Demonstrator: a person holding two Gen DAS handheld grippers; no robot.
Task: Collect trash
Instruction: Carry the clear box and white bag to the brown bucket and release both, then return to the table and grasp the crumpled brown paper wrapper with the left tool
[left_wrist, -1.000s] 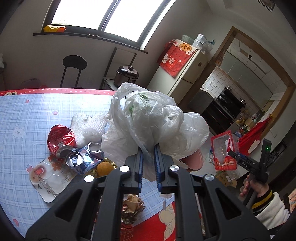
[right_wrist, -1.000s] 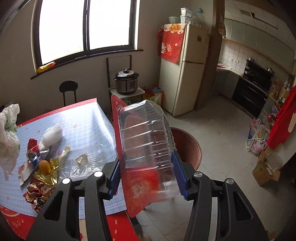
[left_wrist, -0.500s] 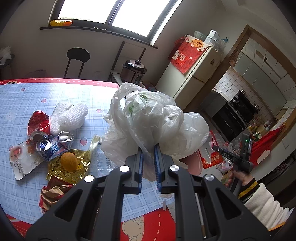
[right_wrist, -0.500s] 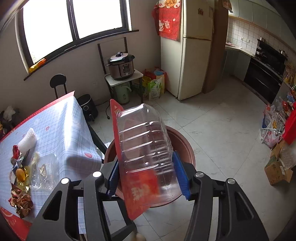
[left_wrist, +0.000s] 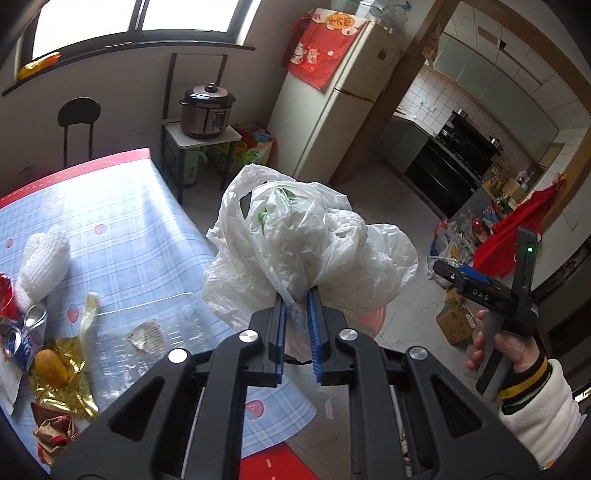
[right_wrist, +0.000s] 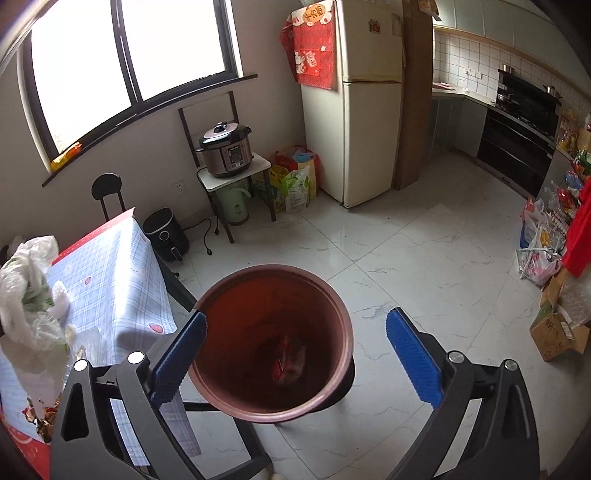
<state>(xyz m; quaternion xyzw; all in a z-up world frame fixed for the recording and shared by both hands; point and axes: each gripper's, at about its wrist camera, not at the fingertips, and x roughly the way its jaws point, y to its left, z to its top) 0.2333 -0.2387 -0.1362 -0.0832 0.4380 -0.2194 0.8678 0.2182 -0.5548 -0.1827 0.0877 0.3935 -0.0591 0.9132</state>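
Now our right gripper (right_wrist: 295, 350) has just sprung open, empty, over the bin (right_wrist: 271, 339); our left gripper (left_wrist: 295, 314), pinching the bag (left_wrist: 306, 251), should drop it in next.

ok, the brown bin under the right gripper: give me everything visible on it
The brown bin is a round, reddish-brown tub, plastic by the look, with a rolled rim and smooth walls. It stands upright on the pale tiled floor just off the corner of the table. Deep inside lies a clear container with a red label, on its side; little else shows. The right gripper hangs above the mouth, jaws wide, having just opened, nothing between them, not touching the bin.
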